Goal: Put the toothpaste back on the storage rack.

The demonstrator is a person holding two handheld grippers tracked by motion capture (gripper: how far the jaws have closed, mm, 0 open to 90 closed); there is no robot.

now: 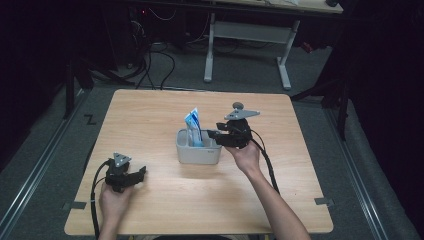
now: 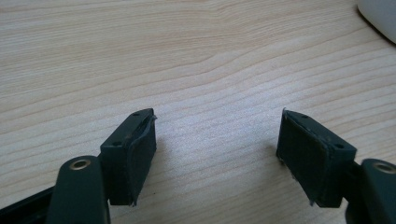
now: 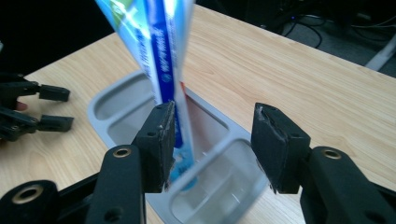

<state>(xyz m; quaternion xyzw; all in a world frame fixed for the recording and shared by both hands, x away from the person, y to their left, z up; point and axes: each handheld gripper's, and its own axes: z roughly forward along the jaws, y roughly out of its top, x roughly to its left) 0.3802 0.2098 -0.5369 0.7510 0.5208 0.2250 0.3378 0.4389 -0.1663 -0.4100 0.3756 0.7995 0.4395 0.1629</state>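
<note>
Pale wooden tabletop (image 1: 165,200) evenly lit from overhead; surrounding room falls dim to black. Soft, short shadows under the grey plastic compartment caddy (image 1: 198,155). Blue-and-white toothpaste tube (image 3: 154,46) motion-blurred in the right gripper view; near caddy rim out of focus

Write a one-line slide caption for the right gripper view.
Open right claw beside a blue-and-white tube standing in a grey compartment holder on the wooden table.

Glossy printed plastic tube (image 3: 159,60) | smooth matt grey plastic caddy (image 1: 198,155) | pale wood-grain tabletop (image 1: 150,115), satin finish
</note>
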